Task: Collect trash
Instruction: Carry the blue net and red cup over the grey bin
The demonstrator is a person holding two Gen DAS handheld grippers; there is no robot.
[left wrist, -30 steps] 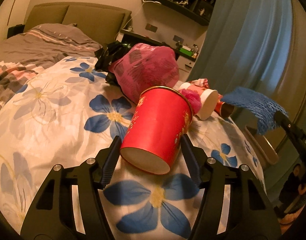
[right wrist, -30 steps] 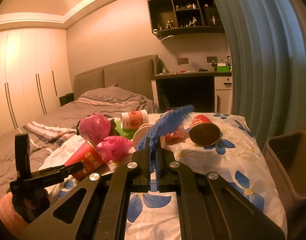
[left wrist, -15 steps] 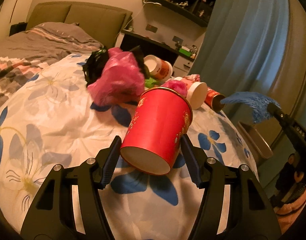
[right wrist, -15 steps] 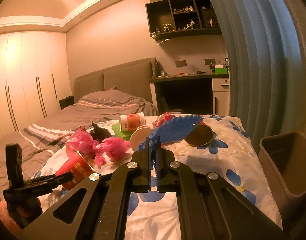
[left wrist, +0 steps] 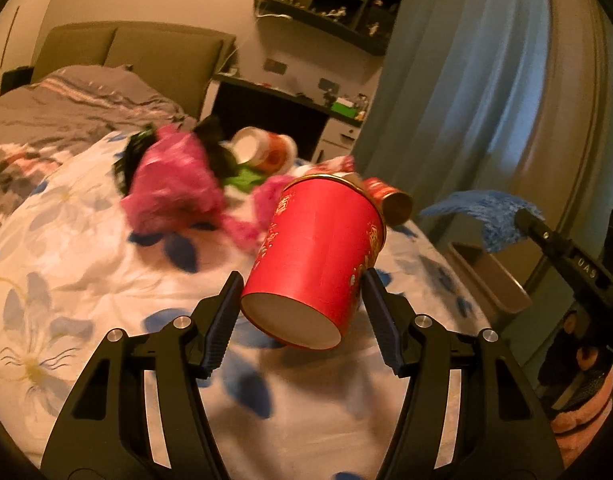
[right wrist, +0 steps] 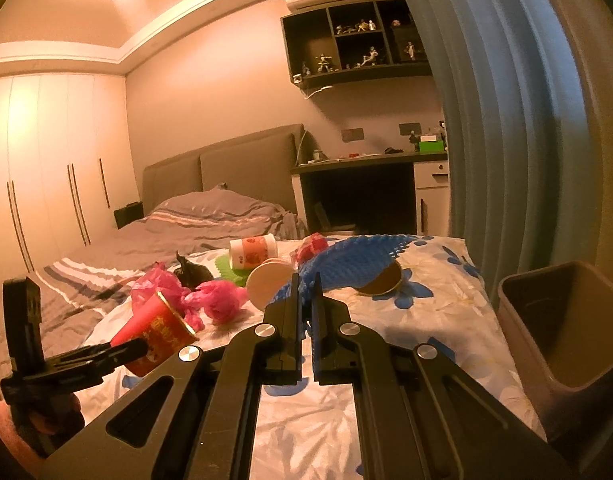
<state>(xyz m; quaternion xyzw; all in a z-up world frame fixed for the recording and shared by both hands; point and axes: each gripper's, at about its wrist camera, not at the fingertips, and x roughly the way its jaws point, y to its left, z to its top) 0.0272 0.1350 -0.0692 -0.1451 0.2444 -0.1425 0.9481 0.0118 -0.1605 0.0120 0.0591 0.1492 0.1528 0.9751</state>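
Note:
My left gripper (left wrist: 302, 300) is shut on a red paper cup (left wrist: 318, 256) and holds it above the floral bedspread (left wrist: 86, 264), base toward the camera; the cup also shows in the right wrist view (right wrist: 156, 330). My right gripper (right wrist: 305, 300) is shut on a blue foam net (right wrist: 354, 260), which also shows in the left wrist view (left wrist: 486, 216). A brown trash bin (right wrist: 562, 332) stands beside the bed at the right, also in the left wrist view (left wrist: 490, 276).
On the bed lie pink plastic bags (left wrist: 174, 184), a black bag (right wrist: 192, 274), a green piece (right wrist: 226, 270), a white-orange cup (right wrist: 252, 252), a cup on its side (right wrist: 268, 282) and a red cup (left wrist: 390, 198). A blue curtain (right wrist: 506, 140) hangs behind the bin.
Both grippers have pulled back from the trash pile and swung right, toward the bin, with the cup and the net still held. The bin looks larger in the right wrist view.

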